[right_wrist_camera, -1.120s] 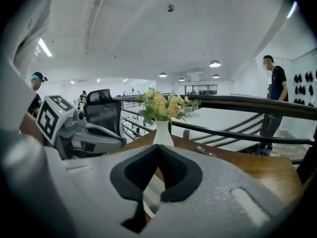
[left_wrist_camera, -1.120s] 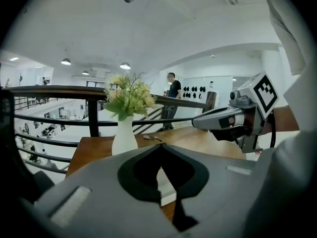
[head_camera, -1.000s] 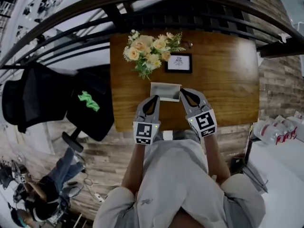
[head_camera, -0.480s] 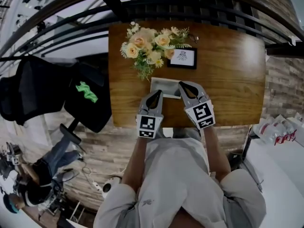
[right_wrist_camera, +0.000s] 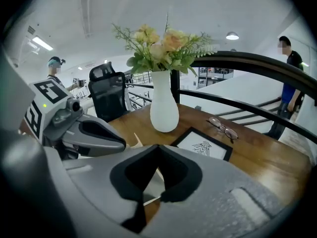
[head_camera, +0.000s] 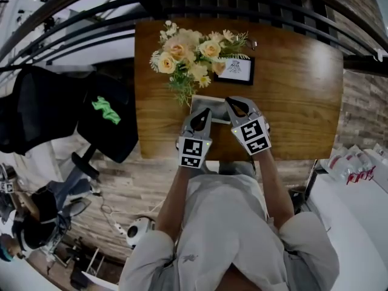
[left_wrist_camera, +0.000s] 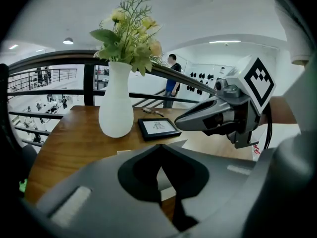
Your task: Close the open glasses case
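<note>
The open glasses case (head_camera: 214, 108) is a pale grey box lying on the wooden table (head_camera: 291, 102), in front of the vase. My left gripper (head_camera: 200, 113) is shut, and its tip is over the case's near left part. My right gripper (head_camera: 231, 102) is also shut, over the case's right side. In the left gripper view the case (left_wrist_camera: 164, 178) shows through the hollow behind the closed tips, and the right gripper (left_wrist_camera: 179, 124) crosses from the right. In the right gripper view the case (right_wrist_camera: 149, 182) lies under the jaws, with the left gripper (right_wrist_camera: 124, 145) beside it. I cannot tell whether either tip touches the case.
Behind the case stand a white vase of flowers (head_camera: 191, 56) and a black picture frame (head_camera: 234, 70). A pair of glasses (right_wrist_camera: 223, 127) lies near the table's far edge. A dark railing (head_camera: 200, 5) runs behind the table. A black office chair (head_camera: 103, 120) stands to the left.
Both grippers have moved forward, from the case's near corners to over the case. The right one has gone further. Both stay shut.
</note>
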`<move>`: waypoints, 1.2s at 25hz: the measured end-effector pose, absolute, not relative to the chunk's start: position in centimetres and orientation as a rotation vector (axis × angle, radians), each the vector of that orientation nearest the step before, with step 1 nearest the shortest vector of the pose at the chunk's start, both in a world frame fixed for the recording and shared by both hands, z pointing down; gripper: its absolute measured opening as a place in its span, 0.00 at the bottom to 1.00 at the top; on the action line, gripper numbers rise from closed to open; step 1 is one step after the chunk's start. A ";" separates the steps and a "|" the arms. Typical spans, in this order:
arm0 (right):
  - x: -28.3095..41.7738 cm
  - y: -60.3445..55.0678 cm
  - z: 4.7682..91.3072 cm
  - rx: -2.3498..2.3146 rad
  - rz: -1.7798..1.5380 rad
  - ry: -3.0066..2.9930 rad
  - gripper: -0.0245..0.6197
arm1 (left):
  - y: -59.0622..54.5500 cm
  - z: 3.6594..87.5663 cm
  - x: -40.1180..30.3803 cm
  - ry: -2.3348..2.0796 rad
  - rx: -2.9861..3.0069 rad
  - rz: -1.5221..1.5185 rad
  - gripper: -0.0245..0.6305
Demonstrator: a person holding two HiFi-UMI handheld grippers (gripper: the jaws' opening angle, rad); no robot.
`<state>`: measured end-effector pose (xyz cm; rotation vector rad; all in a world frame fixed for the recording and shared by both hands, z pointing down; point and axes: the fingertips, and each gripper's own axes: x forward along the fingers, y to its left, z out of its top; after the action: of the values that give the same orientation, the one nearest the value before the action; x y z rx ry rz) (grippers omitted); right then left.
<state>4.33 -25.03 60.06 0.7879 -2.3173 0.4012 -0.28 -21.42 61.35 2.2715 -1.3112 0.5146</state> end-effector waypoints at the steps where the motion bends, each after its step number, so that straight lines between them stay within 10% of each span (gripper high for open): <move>1: 4.3 -25.1 60.3 0.779 0.404 -2.312 0.04 | -21.5 61.6 -0.1 -1.308 2.264 0.515 0.07; 30: 3.2 -25.0 64.7 0.703 0.508 -2.253 0.04 | -23.1 66.1 1.5 -1.261 2.146 0.539 0.07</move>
<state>3.21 -25.05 64.65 0.7032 -2.2528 0.5078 1.46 -23.12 66.08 2.1465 -1.2613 0.5387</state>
